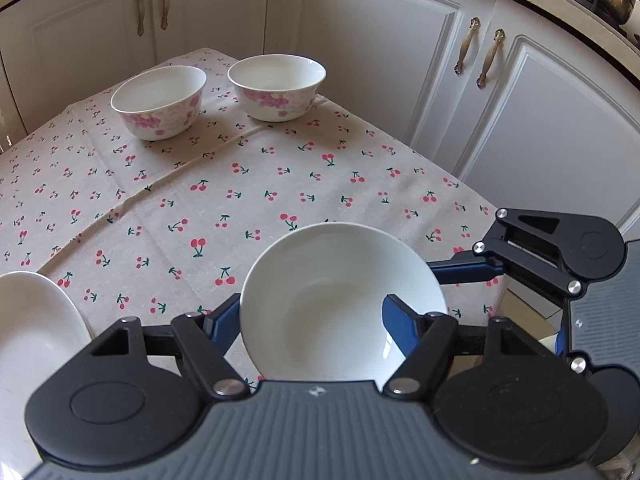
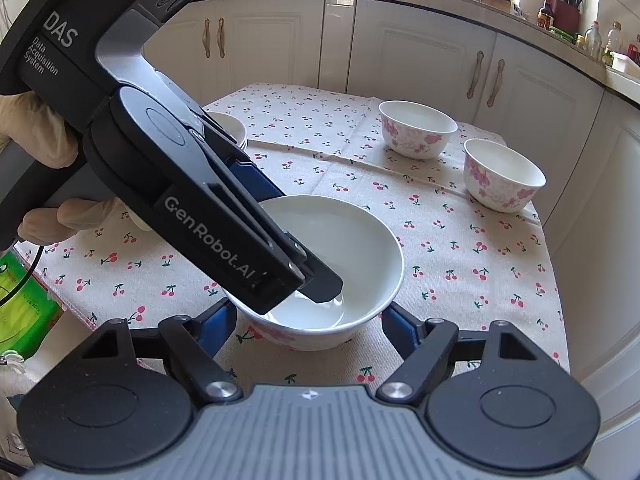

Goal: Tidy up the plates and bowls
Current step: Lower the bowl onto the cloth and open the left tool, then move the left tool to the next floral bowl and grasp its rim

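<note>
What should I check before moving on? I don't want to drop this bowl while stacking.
1. Right gripper closed across the near bowl, a finger on each side: ok.
2. Left gripper has one finger inside the near bowl and one outside; firm grip on the wall: cannot tell.
3. Near bowl empty: ok.
4. Farther floral bowl and nearer floral bowl upright, empty, apart: ok.
5. Tablecloth between the near bowl and those two bare: ok.
6. White plate apart from the left gripper: ok.
</note>
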